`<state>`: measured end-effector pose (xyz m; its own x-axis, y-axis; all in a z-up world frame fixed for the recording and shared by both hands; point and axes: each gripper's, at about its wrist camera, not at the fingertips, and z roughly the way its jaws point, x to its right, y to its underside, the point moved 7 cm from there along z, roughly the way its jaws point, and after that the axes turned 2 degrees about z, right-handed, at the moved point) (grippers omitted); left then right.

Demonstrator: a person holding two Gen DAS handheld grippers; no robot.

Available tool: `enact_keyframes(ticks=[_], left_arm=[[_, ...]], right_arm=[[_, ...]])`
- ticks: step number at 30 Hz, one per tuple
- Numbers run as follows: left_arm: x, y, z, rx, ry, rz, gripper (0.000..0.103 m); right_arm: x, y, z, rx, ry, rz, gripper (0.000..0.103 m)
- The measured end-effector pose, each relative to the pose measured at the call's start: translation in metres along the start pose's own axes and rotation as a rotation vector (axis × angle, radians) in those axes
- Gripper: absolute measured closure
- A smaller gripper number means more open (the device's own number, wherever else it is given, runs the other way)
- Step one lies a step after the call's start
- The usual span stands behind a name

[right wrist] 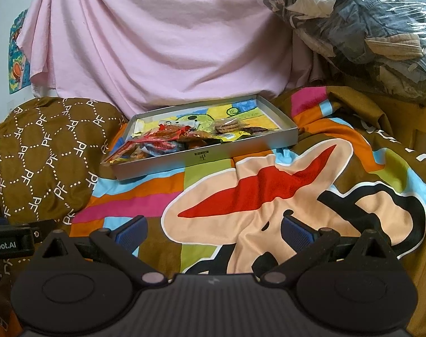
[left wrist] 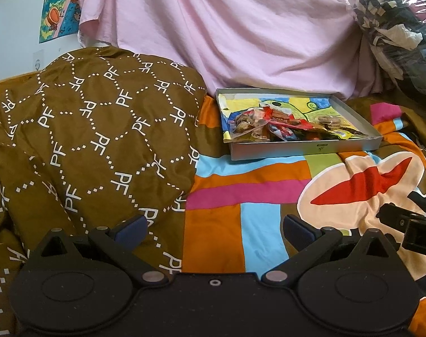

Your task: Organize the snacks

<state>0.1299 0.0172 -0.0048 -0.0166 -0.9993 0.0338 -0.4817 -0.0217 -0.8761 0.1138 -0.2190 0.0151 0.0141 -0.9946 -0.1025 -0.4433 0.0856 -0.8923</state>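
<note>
A shallow grey box lid [left wrist: 305, 148] [right wrist: 213, 156] lies on a colourful bedspread, lined with a bright drawing. A heap of snack packets [left wrist: 269, 129] [right wrist: 162, 140] fills its front part: red wrappers, clear bags of brown pieces, a yellow pack. A stack of round cookies [left wrist: 329, 122] [right wrist: 227, 125] sits toward the right of the heap. My left gripper [left wrist: 214, 227] is open and empty, low over the bedspread well in front of the lid. My right gripper [right wrist: 214, 229] is open and empty too, hovering over the cartoon print short of the lid.
A brown pillow with white PF letters [left wrist: 100, 129] [right wrist: 44, 154] rises left of the lid. Pink sheet [left wrist: 227, 28] [right wrist: 156, 42] hangs behind. A clear plastic bag of clothes [left wrist: 401, 28] [right wrist: 367, 28] sits at the back right. The other gripper shows at each view's edge [left wrist: 409, 230] [right wrist: 10, 241].
</note>
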Motion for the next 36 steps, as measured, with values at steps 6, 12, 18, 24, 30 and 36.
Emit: enact_keyframes(ticks=[6,12,18,24,30,36], left_arm=[[0.0004,0.0,-0.0004,0.001,0.001,0.001,0.001],[0.0004,0.0002,-0.0003,0.001,0.001,0.001,0.001],[0.0006,0.0004,-0.0002,0.001,0.0,0.001,0.001],[0.0012,0.0006,-0.0002,0.001,0.0,0.001,0.001],[0.001,0.0008,-0.0002,0.0,-0.001,0.0,0.001],[0.001,0.0009,-0.0003,0.001,-0.001,0.0,0.001]], right_arm=[[-0.0004,0.003,0.0004,-0.005,0.001,0.002,0.0],[-0.0007,0.004,0.0004,-0.005,0.001,0.004,0.0],[-0.0005,0.0042,0.0005,-0.006,0.002,0.004,0.0],[-0.0007,0.0042,0.0007,-0.007,0.002,0.005,0.0],[-0.0008,0.0041,0.0009,-0.007,0.002,0.004,0.0],[-0.0017,0.0071,0.0003,-0.009,0.003,0.006,0.0]])
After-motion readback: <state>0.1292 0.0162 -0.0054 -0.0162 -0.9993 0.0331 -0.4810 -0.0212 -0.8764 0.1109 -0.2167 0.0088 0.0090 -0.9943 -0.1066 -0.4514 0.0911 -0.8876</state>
